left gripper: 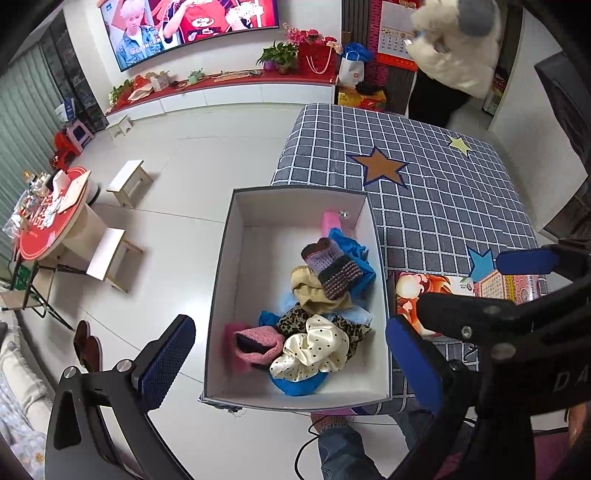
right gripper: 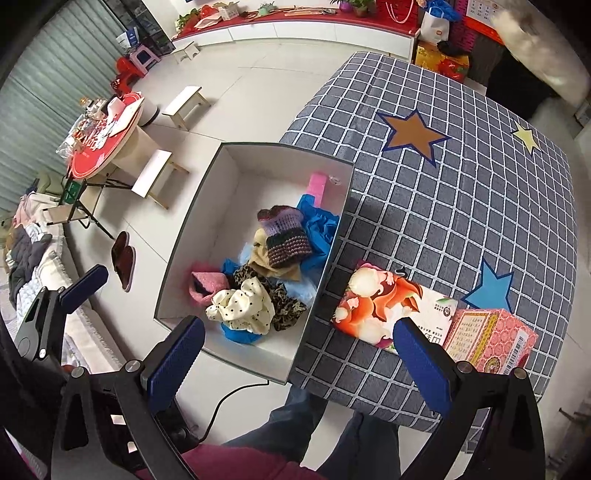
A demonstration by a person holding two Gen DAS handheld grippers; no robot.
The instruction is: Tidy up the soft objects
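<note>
Checked tablecloth (right gripper: 461,206) | white box (right gripper: 192,236): scrunchies, knitted pieces heaped | both tools (left gripper: 291,358) (right gripper: 306,354) apart, empty

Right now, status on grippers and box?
Left gripper and right gripper open, empty. Soft items piled in white box. Tissue packs on table, nothing blocking.

Tissue packs (right gripper: 391,306), perhaps, on checked tablecloth (right gripper: 480,206); television (left gripper: 192,26) on.
</note>
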